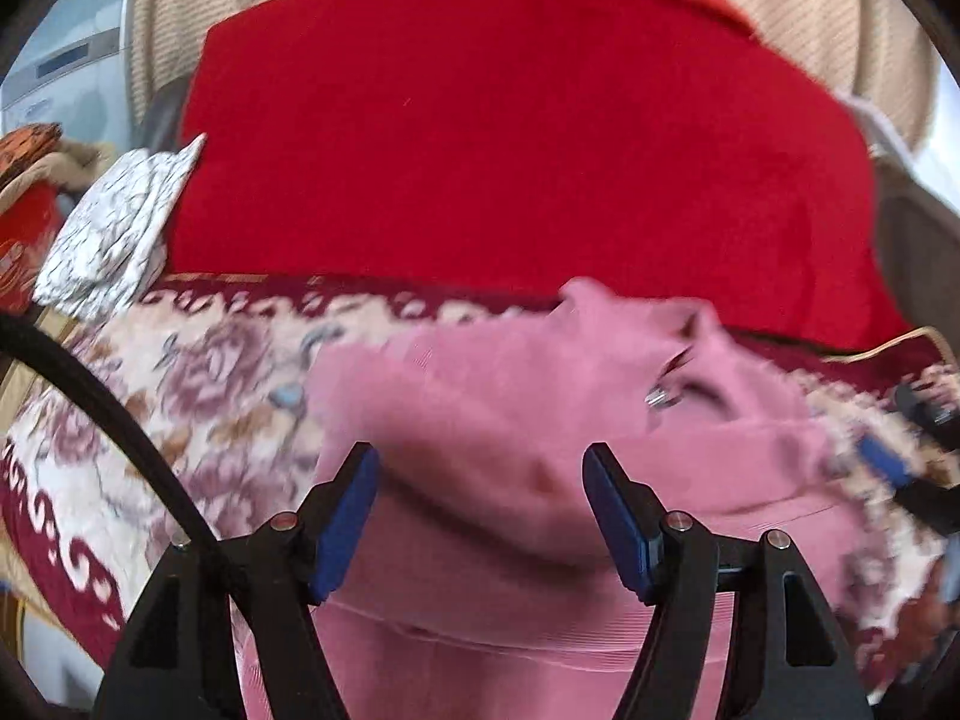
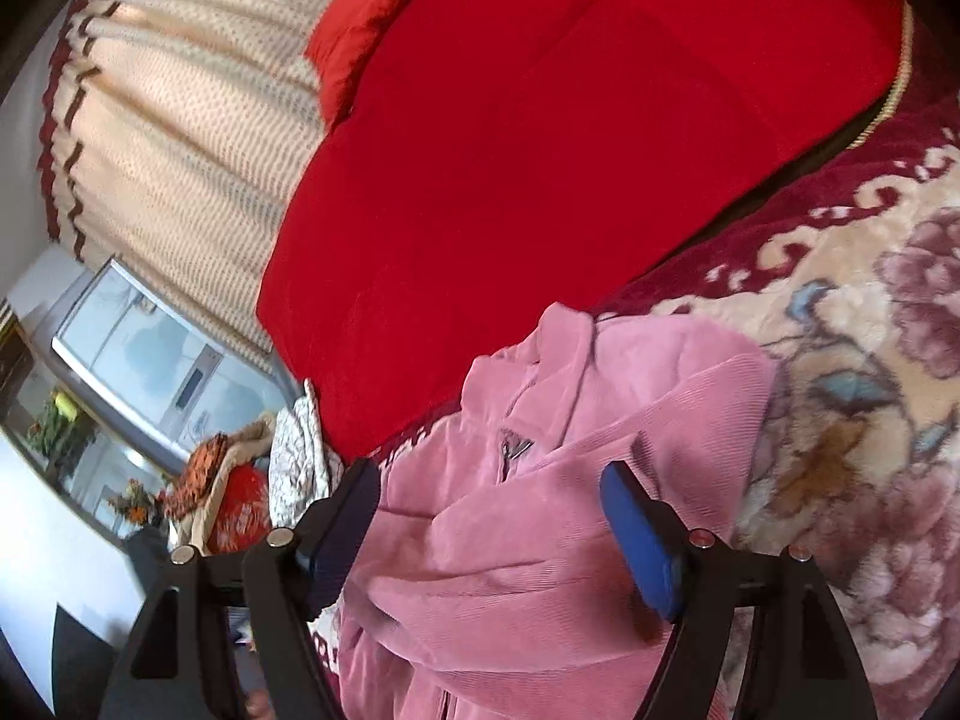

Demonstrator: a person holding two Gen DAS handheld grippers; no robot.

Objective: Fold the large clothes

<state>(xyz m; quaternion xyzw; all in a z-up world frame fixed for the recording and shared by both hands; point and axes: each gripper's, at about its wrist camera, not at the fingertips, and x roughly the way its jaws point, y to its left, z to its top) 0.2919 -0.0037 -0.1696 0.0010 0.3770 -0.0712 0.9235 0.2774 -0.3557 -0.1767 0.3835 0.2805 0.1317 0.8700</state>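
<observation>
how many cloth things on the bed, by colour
pink: 1, the jacket
red: 2, the big blanket and the pillow behind it
white patterned: 1, the folded cloth
flowered: 1, the bedspread under them
total: 5

left gripper (image 1: pixel 480 480) jaws apart over pink corduroy jacket (image 1: pixel 510 396), nothing pinched, floral blanket (image 1: pixel 180 384) underneath, red quilt (image 1: pixel 480 132) behind, view blurred

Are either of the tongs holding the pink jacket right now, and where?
Neither. Left tongs and right tongs stand open above the jacket.
</observation>
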